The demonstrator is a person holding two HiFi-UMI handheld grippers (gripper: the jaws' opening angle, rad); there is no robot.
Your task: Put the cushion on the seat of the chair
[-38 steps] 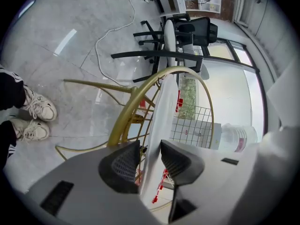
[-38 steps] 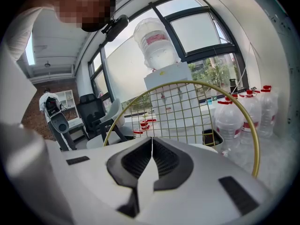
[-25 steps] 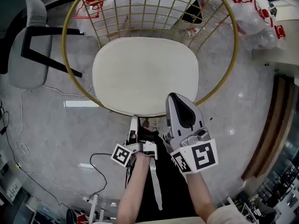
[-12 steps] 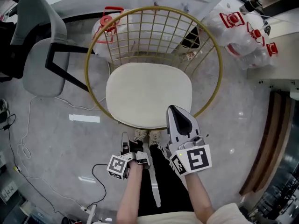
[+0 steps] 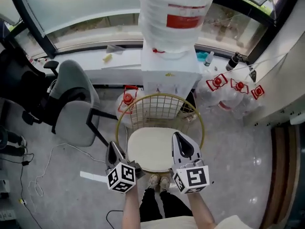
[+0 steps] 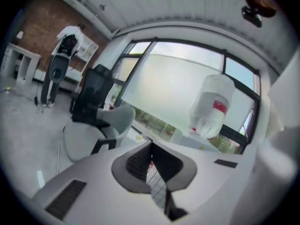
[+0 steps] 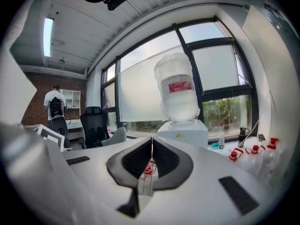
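A cream cushion (image 5: 151, 149) lies flat on the seat of the gold wire chair (image 5: 159, 104) in the middle of the head view. Both grippers hang in the air in front of it, near the person's body, pointing roughly level. My left gripper (image 5: 112, 146) is over the seat's left edge and is shut with nothing in it; in the left gripper view its jaws (image 6: 151, 150) meet in a thin line. My right gripper (image 5: 177, 136) is over the seat's right part, also shut and empty, its pads pressed together in the right gripper view (image 7: 151, 146).
A water dispenser with a big bottle (image 5: 177, 18) stands behind the chair. A grey chair (image 5: 75, 111) and a black office chair (image 5: 21, 75) stand at the left. Several red-capped water bottles (image 5: 231, 92) lie at the right. A cable (image 5: 28, 175) trails on the floor.
Both grippers have risen well away from the cushion and chair, and the head view has pulled back and up. The left gripper has rolled over, so its marker cube now faces the camera.
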